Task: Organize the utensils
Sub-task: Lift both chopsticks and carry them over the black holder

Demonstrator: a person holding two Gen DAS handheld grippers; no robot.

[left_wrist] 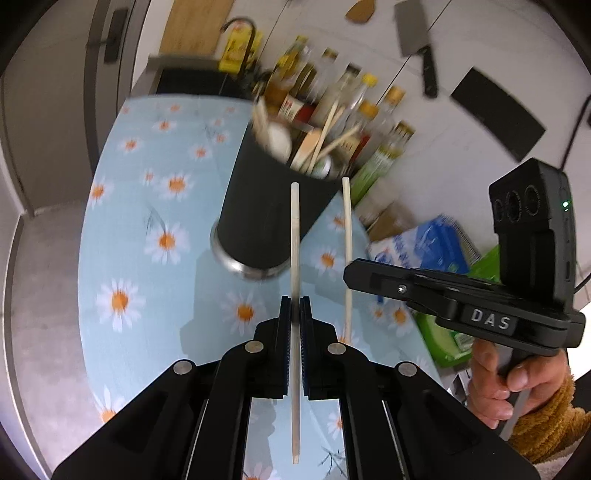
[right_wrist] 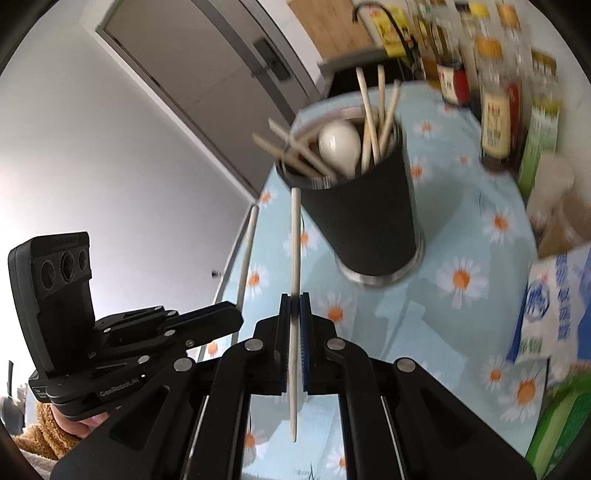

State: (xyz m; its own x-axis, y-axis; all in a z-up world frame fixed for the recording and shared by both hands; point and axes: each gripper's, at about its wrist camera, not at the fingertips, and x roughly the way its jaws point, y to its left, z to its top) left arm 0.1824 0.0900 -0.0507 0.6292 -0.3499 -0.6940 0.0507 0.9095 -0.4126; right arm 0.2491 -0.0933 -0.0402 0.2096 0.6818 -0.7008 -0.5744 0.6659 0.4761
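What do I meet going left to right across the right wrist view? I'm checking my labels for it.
Left gripper → its chopstick → right gripper's chopstick → black utensil holder → sauce bottle → blue-and-white bag.

Matt black holder (right_wrist: 365,221) with shiny metal base, pale wooden chopsticks (right_wrist: 373,122), glossy white spoon (right_wrist: 340,146), printed cloth tablecloth (left_wrist: 147,221)

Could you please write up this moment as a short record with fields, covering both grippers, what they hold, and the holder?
left gripper: jaws shut on a chopstick, held lengthwise
right gripper: jaws shut on a second chopstick
holder: black cup, upright on the daisy tablecloth
holder contents: more chopsticks and a white spoon
behind holder: bottles
wall: cleaver
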